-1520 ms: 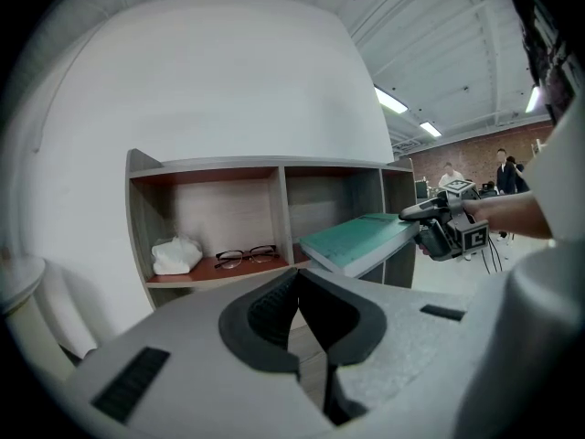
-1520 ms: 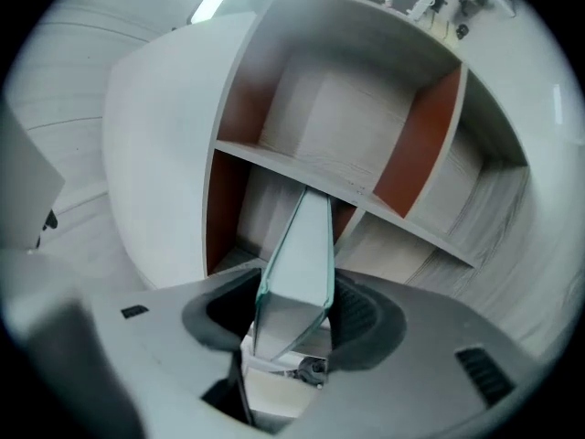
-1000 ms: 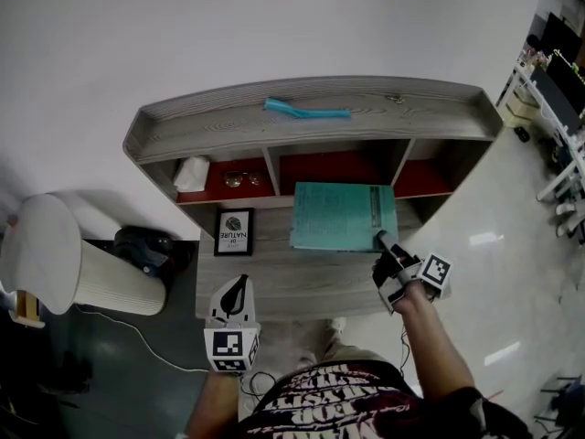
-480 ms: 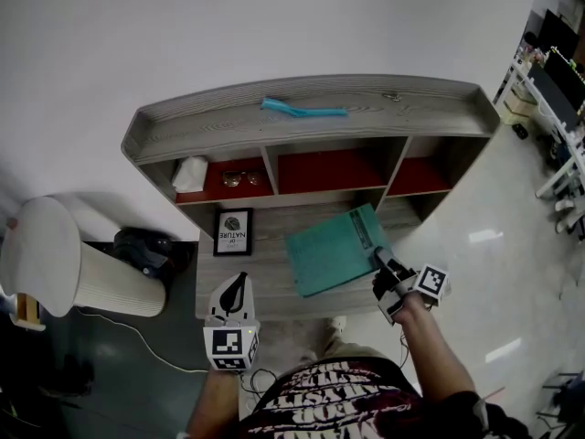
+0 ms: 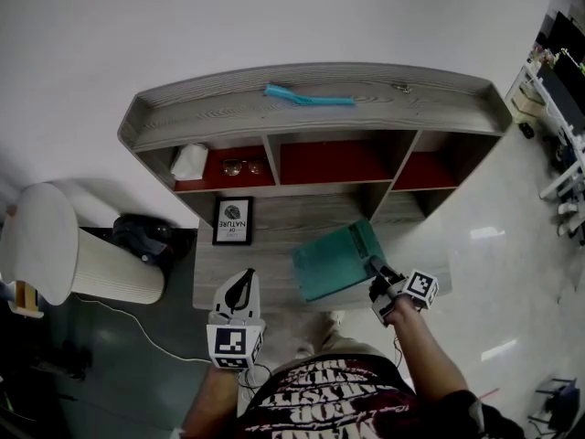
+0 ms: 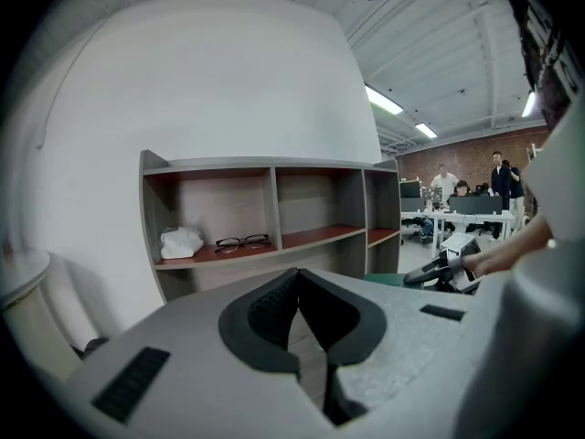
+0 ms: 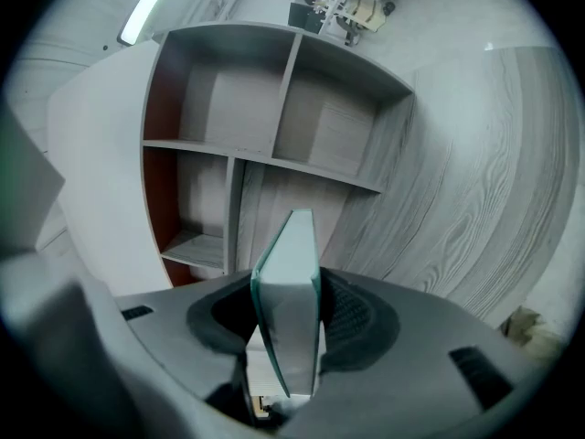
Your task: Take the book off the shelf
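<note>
My right gripper [image 5: 377, 274] is shut on the corner of a teal book [image 5: 336, 261], which hangs tilted over the grey lower ledge, out in front of the shelf unit [image 5: 311, 122]. In the right gripper view the book [image 7: 291, 282] stands edge-on between the pads, pointing at the empty compartments. My left gripper [image 5: 243, 277] hovers low in front of the ledge, left of the book, jaws together and holding nothing. In the left gripper view the gripper [image 6: 297, 274] faces the shelf, with a sliver of the book [image 6: 388, 280] at right.
On the red left shelf lie a crumpled white cloth [image 5: 189, 162] and glasses [image 5: 242, 166]. A framed picture [image 5: 232, 220] stands on the lower ledge. A teal brush [image 5: 309, 98] lies on top. A white round stool [image 5: 55, 259] stands on the floor at left.
The book has come out from in front of the middle compartment toward me, turning and tilting. My right gripper drew back with it. The left gripper has stayed put.
</note>
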`<state>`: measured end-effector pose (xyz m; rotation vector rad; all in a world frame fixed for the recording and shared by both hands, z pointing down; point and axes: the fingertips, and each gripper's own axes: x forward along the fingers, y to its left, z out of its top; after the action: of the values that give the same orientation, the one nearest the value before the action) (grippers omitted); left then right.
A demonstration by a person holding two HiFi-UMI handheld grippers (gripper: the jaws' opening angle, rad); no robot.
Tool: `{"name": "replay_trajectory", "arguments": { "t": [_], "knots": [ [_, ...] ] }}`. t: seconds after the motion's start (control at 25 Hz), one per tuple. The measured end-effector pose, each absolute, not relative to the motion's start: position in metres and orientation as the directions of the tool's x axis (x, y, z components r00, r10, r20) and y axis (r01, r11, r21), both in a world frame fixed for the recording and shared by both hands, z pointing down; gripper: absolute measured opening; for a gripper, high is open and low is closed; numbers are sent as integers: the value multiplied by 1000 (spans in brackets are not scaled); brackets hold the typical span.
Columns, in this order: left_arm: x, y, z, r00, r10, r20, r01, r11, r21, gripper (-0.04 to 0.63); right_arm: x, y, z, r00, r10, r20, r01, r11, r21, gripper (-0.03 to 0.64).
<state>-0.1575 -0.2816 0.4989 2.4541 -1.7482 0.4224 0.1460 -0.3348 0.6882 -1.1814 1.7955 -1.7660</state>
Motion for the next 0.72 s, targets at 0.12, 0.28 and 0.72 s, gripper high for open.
{"name": "replay_trajectory", "arguments": {
  "t": [0.12, 0.28, 0.72],
  "knots": [
    [-153, -285, 497, 309, -909, 280, -934, -345, -89, 6, 149, -334, 715, -577, -742, 342, -333, -168, -928, 176],
    [-152, -290, 500, 310, -905, 291, -933, -349, -90, 6, 148, -334, 740, -580, -718, 384, -352, -204, -914, 176],
    [-147, -301, 500, 318, -895, 312, -922, -369, -118, 5, 148, -345, 807, -582, -699, 415, -359, -238, -903, 178]
  ]
}}
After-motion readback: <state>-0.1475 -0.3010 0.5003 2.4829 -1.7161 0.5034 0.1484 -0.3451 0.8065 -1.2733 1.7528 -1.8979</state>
